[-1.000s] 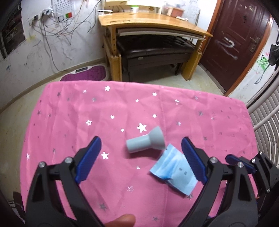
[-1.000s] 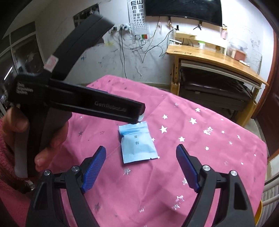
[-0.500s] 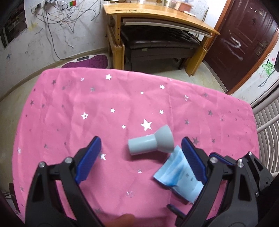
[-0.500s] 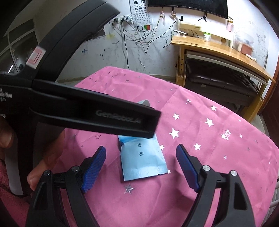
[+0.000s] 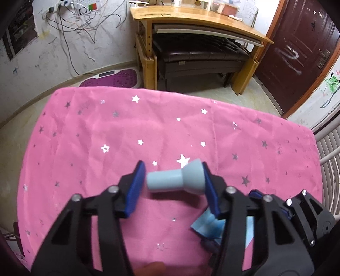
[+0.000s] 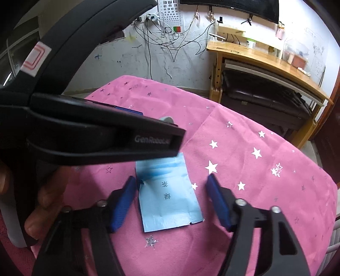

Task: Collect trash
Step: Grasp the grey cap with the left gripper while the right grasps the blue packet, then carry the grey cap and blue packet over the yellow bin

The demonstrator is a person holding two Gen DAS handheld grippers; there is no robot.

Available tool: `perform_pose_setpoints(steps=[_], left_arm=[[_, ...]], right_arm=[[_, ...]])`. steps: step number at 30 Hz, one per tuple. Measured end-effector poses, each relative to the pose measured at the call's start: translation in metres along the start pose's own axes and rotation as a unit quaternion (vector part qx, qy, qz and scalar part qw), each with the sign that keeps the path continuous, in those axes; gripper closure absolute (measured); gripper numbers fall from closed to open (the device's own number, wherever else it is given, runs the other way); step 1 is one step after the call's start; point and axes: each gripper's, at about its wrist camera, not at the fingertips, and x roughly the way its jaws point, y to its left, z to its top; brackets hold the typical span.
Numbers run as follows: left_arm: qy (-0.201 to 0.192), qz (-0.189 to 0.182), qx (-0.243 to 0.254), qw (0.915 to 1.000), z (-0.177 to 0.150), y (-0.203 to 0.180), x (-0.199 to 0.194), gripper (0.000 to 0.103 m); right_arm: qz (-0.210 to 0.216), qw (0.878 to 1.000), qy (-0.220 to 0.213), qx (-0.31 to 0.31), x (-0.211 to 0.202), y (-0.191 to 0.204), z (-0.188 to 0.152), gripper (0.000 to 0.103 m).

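Observation:
A grey funnel-shaped plastic piece (image 5: 176, 180) lies crosswise between the blue pads of my left gripper (image 5: 173, 169). Its jaws are closing, with one pad on the flared end and the other against the narrow end. A light blue wrapper (image 6: 167, 197) lies flat on the pink star cloth (image 5: 106, 131). My right gripper (image 6: 171, 178) straddles the wrapper; its jaws are closing and the pads stand clear of the edges. In the left wrist view a corner of the wrapper (image 5: 204, 225) shows under the right-hand finger. The left gripper's body (image 6: 106, 138) hides most of the grey piece (image 6: 166, 120) in the right wrist view.
A hand (image 6: 48, 201) holds the left gripper's handle. Beyond the table stand a wooden desk (image 5: 197, 19) with a black bench (image 5: 201, 57) under it, a dark door (image 5: 297, 42) and a purple mat (image 5: 110, 79) on the floor. A white radiator (image 5: 331, 148) borders the table's right side.
The left jaws have narrowed from wide open onto the ends of the grey piece. The right gripper came down closer to the wrapper, and its jaws have narrowed around it.

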Motion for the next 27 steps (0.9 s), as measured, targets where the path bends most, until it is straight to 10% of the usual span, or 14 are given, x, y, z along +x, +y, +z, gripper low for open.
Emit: perform_pose_setpoints(steps=[5, 27], left_arm=[[-0.002, 0.0, -0.002, 1.0, -0.001, 0.002, -0.002, 0.058], [-0.055, 0.016, -0.004, 0.9983, -0.005, -0.006, -0.055, 0.058]], right_arm=[[-0.007, 1.0, -0.002, -0.01, 0.001, 0.006, 0.001, 0.059], [-0.025, 0.998, -0.052, 0.012, -0.05, -0.006, -0.01, 0.059]])
